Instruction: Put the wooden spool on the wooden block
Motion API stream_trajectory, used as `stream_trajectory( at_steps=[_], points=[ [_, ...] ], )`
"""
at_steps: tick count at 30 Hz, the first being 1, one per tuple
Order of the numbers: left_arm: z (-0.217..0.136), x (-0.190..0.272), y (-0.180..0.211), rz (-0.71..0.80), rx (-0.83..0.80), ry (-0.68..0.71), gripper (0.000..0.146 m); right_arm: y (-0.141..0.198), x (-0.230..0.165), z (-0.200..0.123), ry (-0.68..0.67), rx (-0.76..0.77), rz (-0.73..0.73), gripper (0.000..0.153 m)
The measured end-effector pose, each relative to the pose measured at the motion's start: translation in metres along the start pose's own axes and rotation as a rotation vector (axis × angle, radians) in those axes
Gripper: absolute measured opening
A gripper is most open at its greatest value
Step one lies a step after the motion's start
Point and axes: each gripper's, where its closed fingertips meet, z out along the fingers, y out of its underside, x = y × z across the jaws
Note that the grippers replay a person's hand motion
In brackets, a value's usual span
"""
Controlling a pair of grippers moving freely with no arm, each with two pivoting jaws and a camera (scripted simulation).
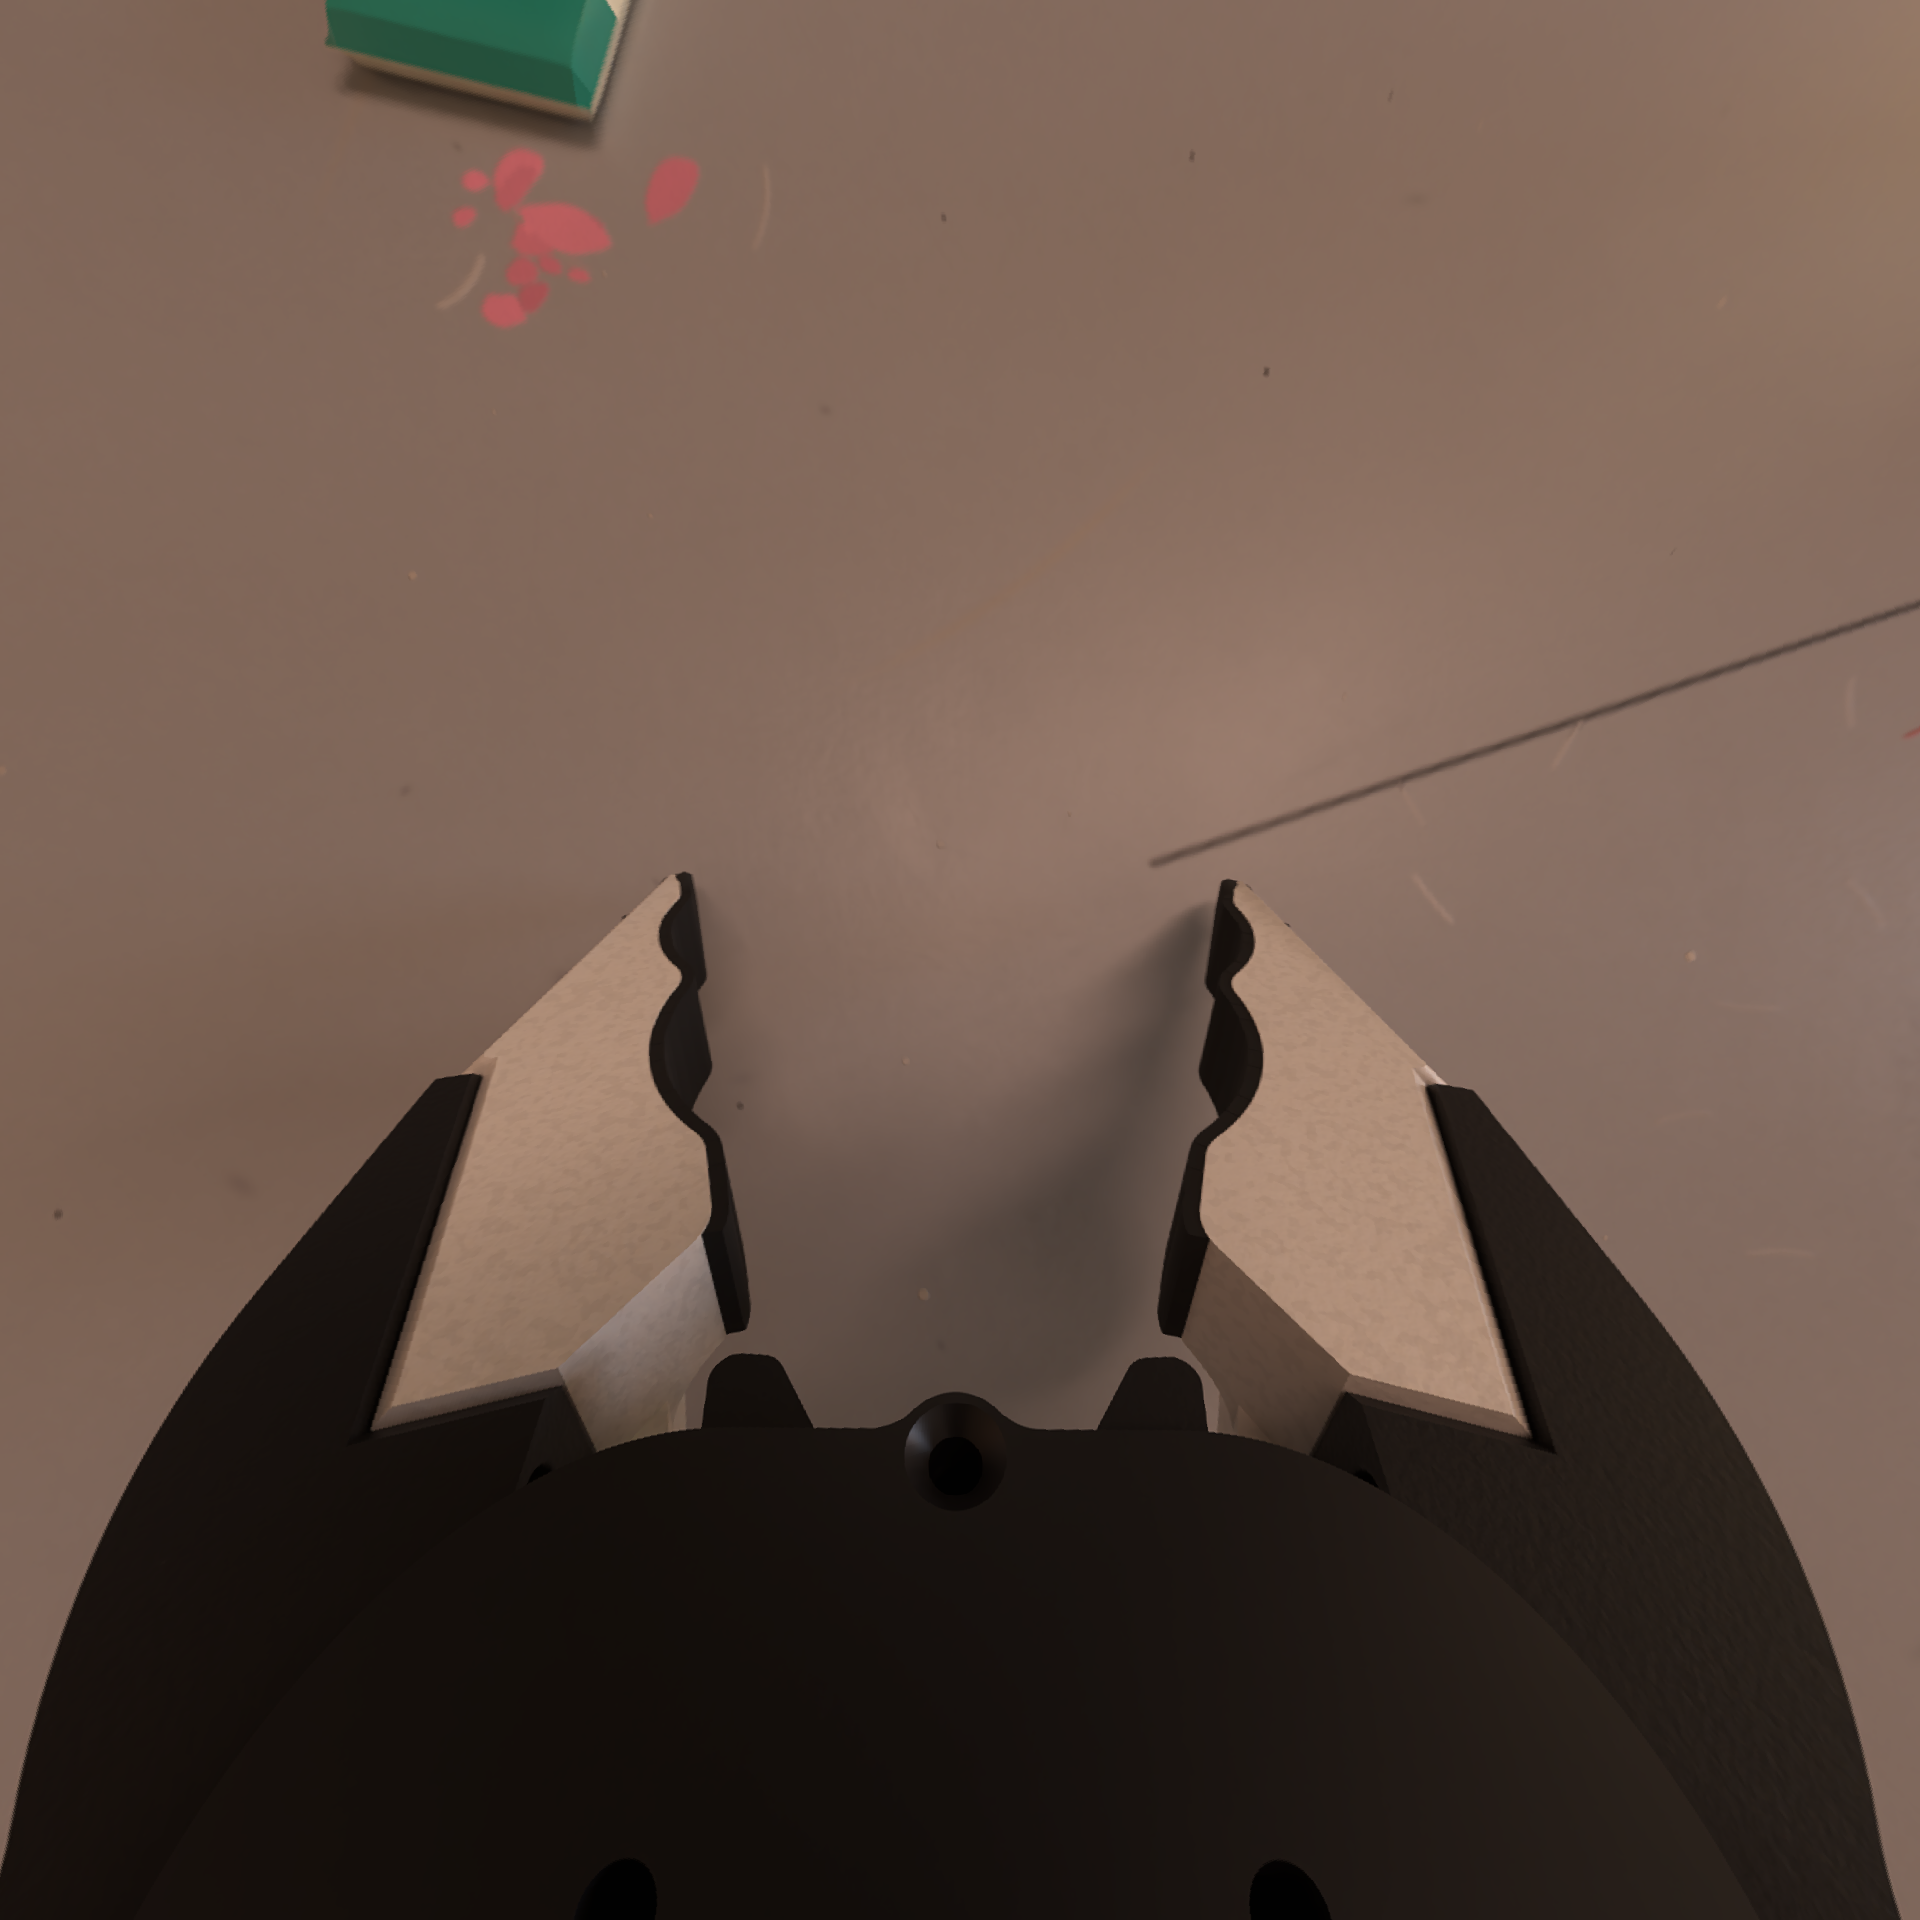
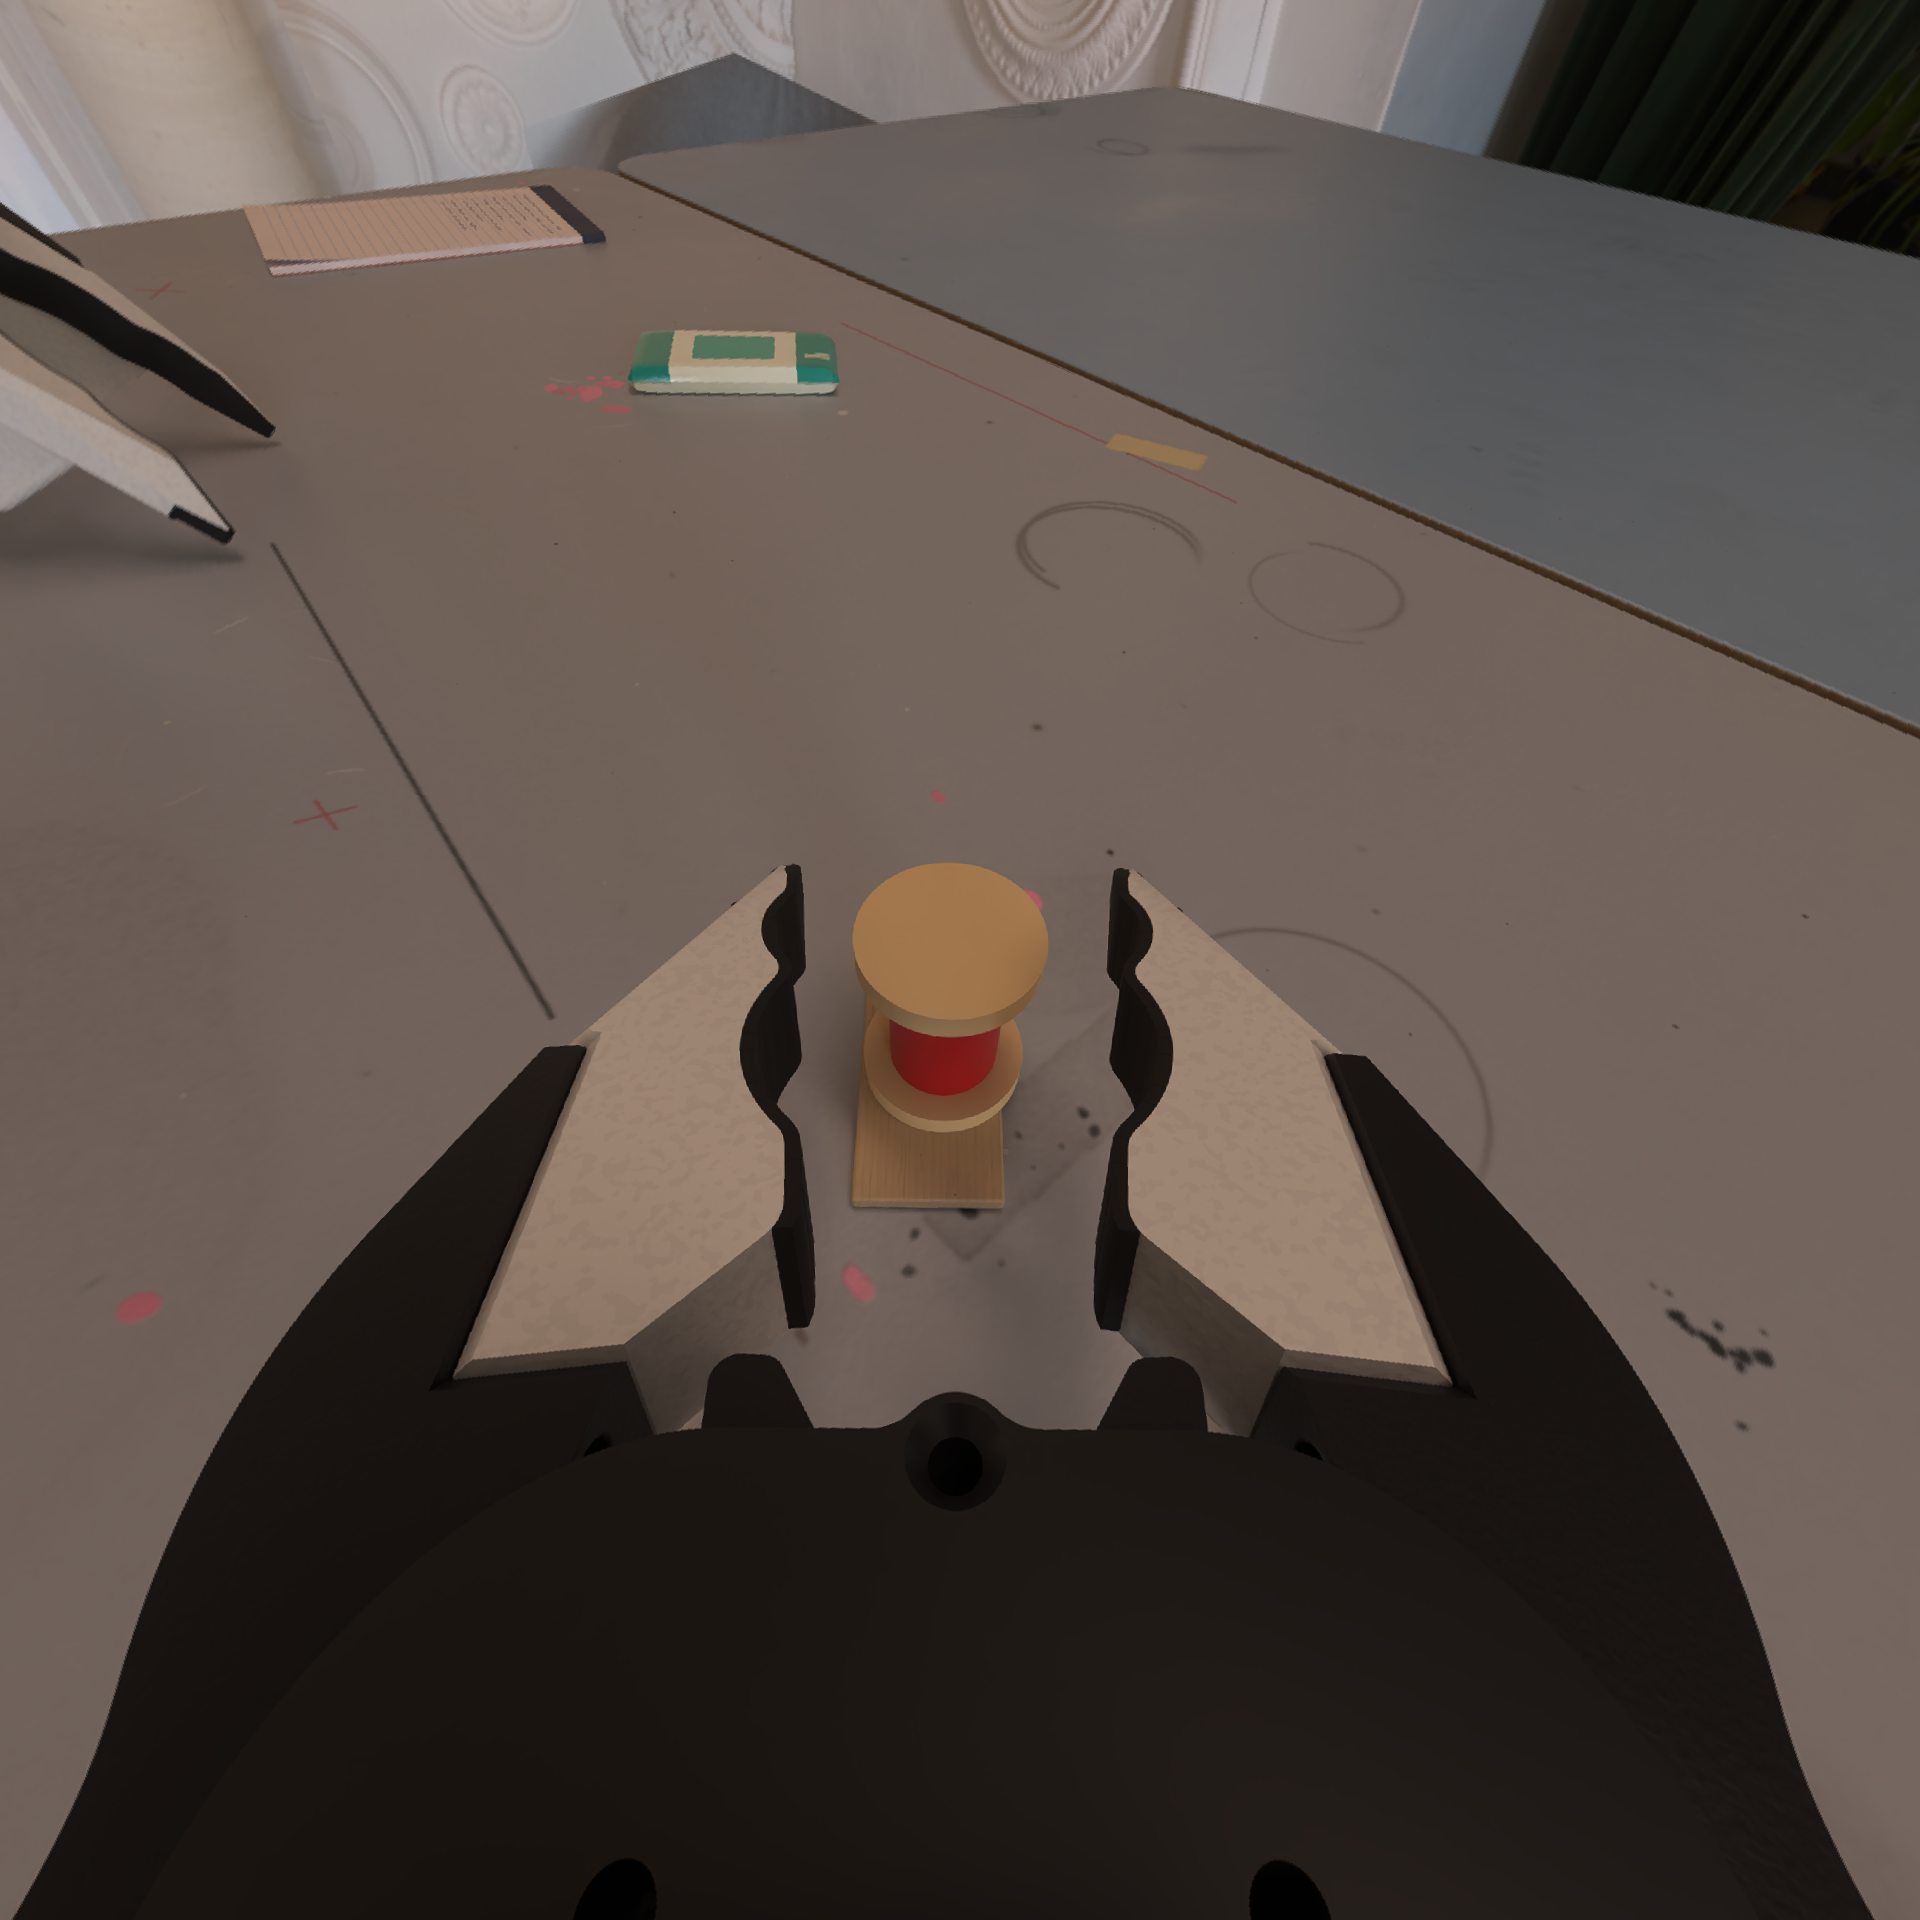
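Jaws spread on right gripper point(image 2: 954, 883), flanking wooden spool point(image 2: 948, 997) upright on wooden block point(image 2: 928, 1169); placement looks done. Left gripper point(image 1: 954, 883) spread, empty.

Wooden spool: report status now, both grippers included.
Right gripper open, straddling wooden spool, not touching. Spool upright on wooden block. Left gripper open, empty. Nothing in the way.

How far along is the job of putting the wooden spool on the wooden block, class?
Done, it seems: the red-cored wooden spool stands upright on the flat wooden block. In hand: nothing; the right tongs are open, fingers either side of the spool without touching it. The left tongs are open over bare brown tabletop. Left: probably only backing the right tongs away without knocking the spool.
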Motion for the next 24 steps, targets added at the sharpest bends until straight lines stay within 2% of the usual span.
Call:
stream_trajectory(
  at_steps=[3,8,20,24],
  points=[
    [-0.001,0.004,0.006,0.014,-0.005,-0.042,0.103,-0.001,0.0,-0.001,0.005,0.005,-0.002,0.058],
    [-0.005,0.008,0.011,0.0,0.015,-0.057,0.099,0.001,-0.001,0.0,0.003,0.0,-0.004,0.056],
    [-0.012,0.017,0.022,0.025,0.025,-0.03,0.103,0.007,0.002,0.005,0.002,-0.014,0.017,0.054],
    [-0.011,0.015,0.02,0.019,0.048,-0.031,0.1,0.008,0.002,0.006,0.0,-0.015,0.025,0.053]
  ],
)
